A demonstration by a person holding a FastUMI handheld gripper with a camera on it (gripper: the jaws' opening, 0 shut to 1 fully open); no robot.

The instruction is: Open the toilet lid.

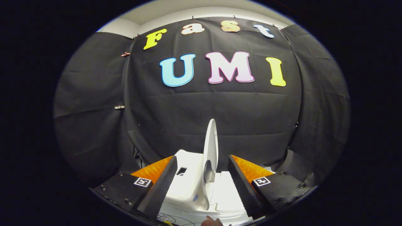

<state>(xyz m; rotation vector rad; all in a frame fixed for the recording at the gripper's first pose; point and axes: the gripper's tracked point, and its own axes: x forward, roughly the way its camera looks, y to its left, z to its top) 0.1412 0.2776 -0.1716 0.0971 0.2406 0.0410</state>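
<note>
The white toilet lid stands raised and nearly upright, seen edge-on, rising between my two fingers and above their tips. Its lower end meets the white toilet body, which lies low between and below the fingers, with a flat white part to the right of the lid. My gripper is open and wide. The lid sits in the gap without either finger pressing on it; whether a finger touches it I cannot tell.
Black cloth walls close the booth behind and on both sides. Thin cables lie on the floor below the toilet. The tip of a person's hand shows at the very bottom, under the toilet.
</note>
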